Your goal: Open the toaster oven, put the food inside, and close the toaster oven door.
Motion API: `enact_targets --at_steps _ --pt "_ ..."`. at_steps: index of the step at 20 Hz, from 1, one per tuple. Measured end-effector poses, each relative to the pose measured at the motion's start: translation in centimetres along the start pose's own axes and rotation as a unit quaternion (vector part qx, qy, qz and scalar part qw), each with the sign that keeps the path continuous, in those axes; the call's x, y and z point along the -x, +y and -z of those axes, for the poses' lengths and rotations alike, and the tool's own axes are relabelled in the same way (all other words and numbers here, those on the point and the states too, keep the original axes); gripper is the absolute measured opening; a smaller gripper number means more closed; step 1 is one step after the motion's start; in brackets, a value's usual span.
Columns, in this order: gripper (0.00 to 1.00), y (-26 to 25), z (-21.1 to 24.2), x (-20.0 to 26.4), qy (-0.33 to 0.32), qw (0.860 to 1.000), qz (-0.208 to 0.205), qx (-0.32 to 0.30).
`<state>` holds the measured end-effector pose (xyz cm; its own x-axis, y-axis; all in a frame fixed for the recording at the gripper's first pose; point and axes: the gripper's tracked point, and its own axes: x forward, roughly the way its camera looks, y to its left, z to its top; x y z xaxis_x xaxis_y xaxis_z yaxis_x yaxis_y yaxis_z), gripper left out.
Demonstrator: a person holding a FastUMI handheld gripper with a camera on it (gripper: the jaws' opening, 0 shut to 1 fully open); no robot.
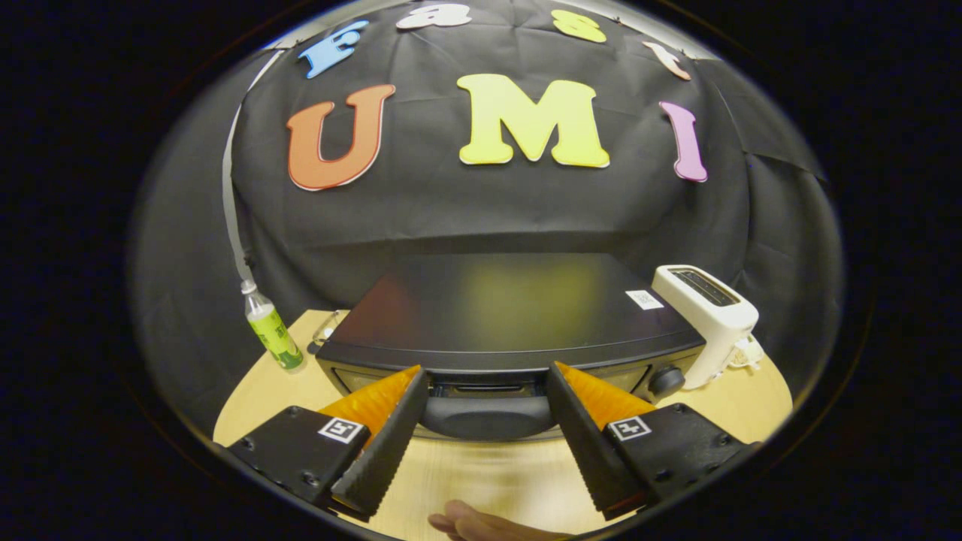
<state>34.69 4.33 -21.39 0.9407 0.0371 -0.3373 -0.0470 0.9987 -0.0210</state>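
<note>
A black toaster oven (496,312) stands on the wooden table (481,473), seen from above and in front. Its door is shut, with a dark bar handle (487,415) along the top of the door and a round knob (666,381) at the right. My gripper (487,379) is open, its two fingers spread to either side of the handle and just above it, touching nothing that I can make out. No food is visible.
A white pop-up toaster (710,315) stands to the right of the oven. A small bottle with a green label (272,334) stands to the left. A person's hand (481,524) rests on the table below the fingers.
</note>
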Motion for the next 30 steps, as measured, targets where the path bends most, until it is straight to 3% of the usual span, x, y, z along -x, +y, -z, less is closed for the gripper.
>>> enact_targets --at_steps 8,21,30 --pt "1.00 0.0 0.9 1.2 0.006 1.000 0.002 0.010" --pt "1.00 -0.1 9.3 7.2 0.034 0.999 -0.013 0.022" --pt "1.00 -0.3 17.0 7.8 0.130 0.990 -0.043 -0.022"
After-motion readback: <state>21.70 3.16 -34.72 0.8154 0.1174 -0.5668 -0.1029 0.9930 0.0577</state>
